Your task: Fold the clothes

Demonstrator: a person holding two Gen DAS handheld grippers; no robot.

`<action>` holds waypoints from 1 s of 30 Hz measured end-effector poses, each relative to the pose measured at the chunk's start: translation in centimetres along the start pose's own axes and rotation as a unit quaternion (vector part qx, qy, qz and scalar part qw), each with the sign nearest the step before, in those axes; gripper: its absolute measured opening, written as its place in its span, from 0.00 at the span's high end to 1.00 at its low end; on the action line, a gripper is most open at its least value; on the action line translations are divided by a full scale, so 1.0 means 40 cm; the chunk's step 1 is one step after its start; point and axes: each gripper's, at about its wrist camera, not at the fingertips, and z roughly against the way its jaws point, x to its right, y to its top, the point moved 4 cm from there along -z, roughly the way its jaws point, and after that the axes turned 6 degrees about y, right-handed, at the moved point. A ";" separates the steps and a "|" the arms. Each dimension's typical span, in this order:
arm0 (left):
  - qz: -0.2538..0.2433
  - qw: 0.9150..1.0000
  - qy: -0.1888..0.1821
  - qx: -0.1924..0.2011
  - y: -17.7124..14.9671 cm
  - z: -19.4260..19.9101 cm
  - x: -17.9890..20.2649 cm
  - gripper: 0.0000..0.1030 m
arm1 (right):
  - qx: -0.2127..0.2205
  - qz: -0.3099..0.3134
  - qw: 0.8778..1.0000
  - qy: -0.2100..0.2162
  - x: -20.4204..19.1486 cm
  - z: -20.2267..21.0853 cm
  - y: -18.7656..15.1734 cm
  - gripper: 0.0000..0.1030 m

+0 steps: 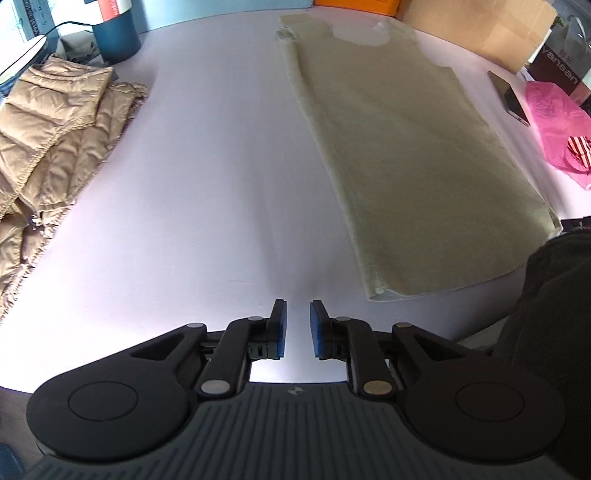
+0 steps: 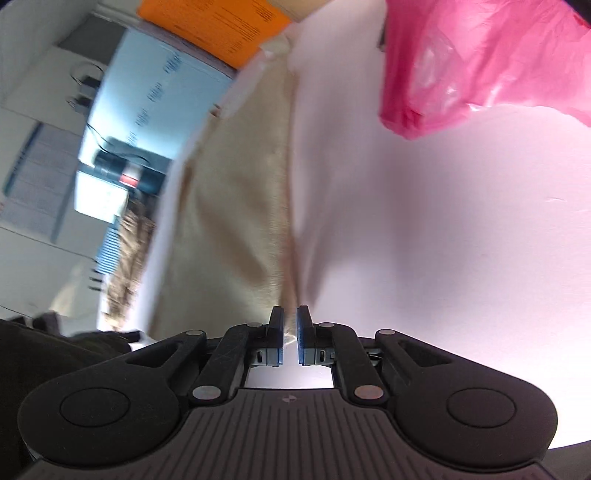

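Observation:
A pale green sleeveless garment (image 1: 399, 147) lies lengthwise on the white table (image 1: 207, 184), neckline at the far end. My left gripper (image 1: 297, 306) hovers just left of its near hem corner; the blue pads stand slightly apart with only bare table between them. In the right wrist view the same garment (image 2: 240, 206) runs up from the jaws as a raised, draped edge. My right gripper (image 2: 290, 314) is shut on that edge, with cloth pinched between the pads.
A tan quilted jacket (image 1: 48, 129) is piled at the left. A pink plastic bag (image 1: 557, 125), a phone (image 1: 511, 98) and a cardboard box (image 1: 476, 29) crowd the right and back. A teal cylinder (image 1: 116, 37) stands at the back left. A dark sleeve (image 1: 554, 295) is near right.

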 end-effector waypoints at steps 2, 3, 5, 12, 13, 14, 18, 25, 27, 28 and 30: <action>0.008 1.000 0.005 0.016 0.023 0.010 -0.016 0.84 | 0.010 0.042 0.998 -0.045 -0.019 0.012 0.014 0.92; 0.002 1.000 -0.003 0.029 0.047 0.010 -0.007 0.81 | 0.018 0.066 0.996 -0.054 -0.039 0.014 0.025 0.89; -0.018 0.998 -0.020 0.053 0.101 -0.003 0.027 0.73 | 0.035 0.097 0.994 -0.043 -0.080 0.010 0.049 0.82; -0.133 0.988 -0.070 0.047 0.214 -0.126 0.189 0.61 | -0.029 0.167 0.985 0.038 -0.204 -0.163 0.085 0.67; -0.149 0.987 -0.062 0.029 0.200 -0.139 0.193 0.61 | -0.053 0.172 0.983 0.043 -0.212 -0.191 0.080 0.63; -0.164 0.985 -0.053 0.010 0.184 -0.152 0.195 0.61 | -0.077 0.175 0.980 0.046 -0.216 -0.214 0.073 0.60; -0.182 0.982 -0.034 -0.042 0.124 -0.143 0.114 0.61 | -0.162 0.188 0.967 0.056 -0.214 -0.224 0.045 0.56; -0.201 0.979 0.038 -0.024 0.222 -0.026 -0.057 0.61 | -0.223 0.286 0.932 0.026 -0.298 -0.112 0.198 0.40; -0.190 0.980 0.064 0.012 0.303 0.019 -0.107 0.61 | -0.207 0.324 0.923 0.025 -0.349 -0.089 0.285 0.34; -0.169 0.983 0.070 0.035 0.345 0.035 -0.122 0.61 | -0.201 0.342 0.918 0.023 -0.376 -0.085 0.326 0.34; -0.123 0.986 0.078 0.082 0.428 0.064 -0.149 0.50 | -0.182 0.382 0.906 0.014 -0.430 -0.091 0.415 0.30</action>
